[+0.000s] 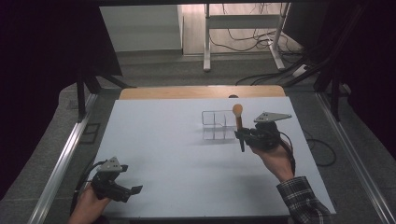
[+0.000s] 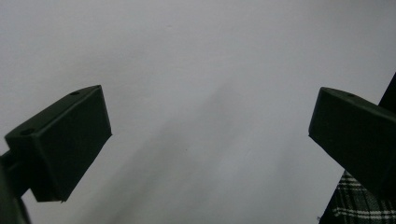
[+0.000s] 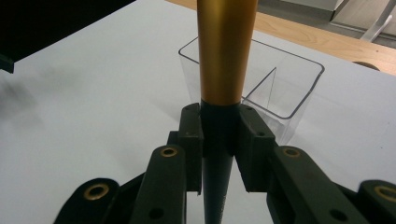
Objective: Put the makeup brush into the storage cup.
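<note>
Gripping the brush [image 1: 238, 122] upright, your right tool [image 1: 243, 135] stands just beside the clear organizer [image 1: 217, 125], toward the desk's far edge; left tool [image 1: 133, 190] released.

A makeup brush [image 1: 238, 122] with gold ferrule and black handle stands upright beside the clear divided organizer [image 1: 218, 124].

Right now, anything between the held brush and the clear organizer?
Nothing visible. The right gripper is shut on the brush, held upright just beside the clear organizer; its compartments look empty and the table between is bare.
</note>
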`<state>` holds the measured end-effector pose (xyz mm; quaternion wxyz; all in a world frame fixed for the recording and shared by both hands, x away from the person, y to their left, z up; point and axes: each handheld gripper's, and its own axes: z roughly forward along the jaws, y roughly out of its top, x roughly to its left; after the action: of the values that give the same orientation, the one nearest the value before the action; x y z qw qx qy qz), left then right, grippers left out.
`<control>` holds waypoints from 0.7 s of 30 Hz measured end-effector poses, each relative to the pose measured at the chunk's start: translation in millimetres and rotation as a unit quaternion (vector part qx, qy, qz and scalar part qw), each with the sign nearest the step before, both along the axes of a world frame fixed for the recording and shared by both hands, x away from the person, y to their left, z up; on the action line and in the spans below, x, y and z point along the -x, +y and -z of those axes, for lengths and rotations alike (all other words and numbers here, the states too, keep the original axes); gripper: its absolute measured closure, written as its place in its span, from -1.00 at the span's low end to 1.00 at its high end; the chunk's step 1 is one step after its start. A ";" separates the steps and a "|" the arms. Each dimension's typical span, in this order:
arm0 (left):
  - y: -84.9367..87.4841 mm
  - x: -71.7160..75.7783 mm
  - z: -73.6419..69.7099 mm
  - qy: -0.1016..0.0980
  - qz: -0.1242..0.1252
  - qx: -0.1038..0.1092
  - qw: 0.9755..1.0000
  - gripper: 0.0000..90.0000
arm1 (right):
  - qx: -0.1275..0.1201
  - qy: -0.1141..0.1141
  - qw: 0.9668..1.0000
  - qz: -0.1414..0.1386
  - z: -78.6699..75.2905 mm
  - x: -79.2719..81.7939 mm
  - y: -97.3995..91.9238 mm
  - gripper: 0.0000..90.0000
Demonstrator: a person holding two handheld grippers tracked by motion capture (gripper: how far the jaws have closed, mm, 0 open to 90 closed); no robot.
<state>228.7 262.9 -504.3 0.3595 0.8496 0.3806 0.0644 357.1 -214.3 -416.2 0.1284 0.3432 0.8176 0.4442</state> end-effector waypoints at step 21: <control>-0.4 -0.4 -0.1 0.000 -0.001 -0.001 1.000 -1.00 | -0.008 -0.002 1.000 -0.001 -3.7 -12.5 10.0 0.63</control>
<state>229.2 262.6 -504.2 0.3585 0.8496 0.3812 0.0653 369.6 -204.3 -412.5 0.1272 0.3427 0.8138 0.4518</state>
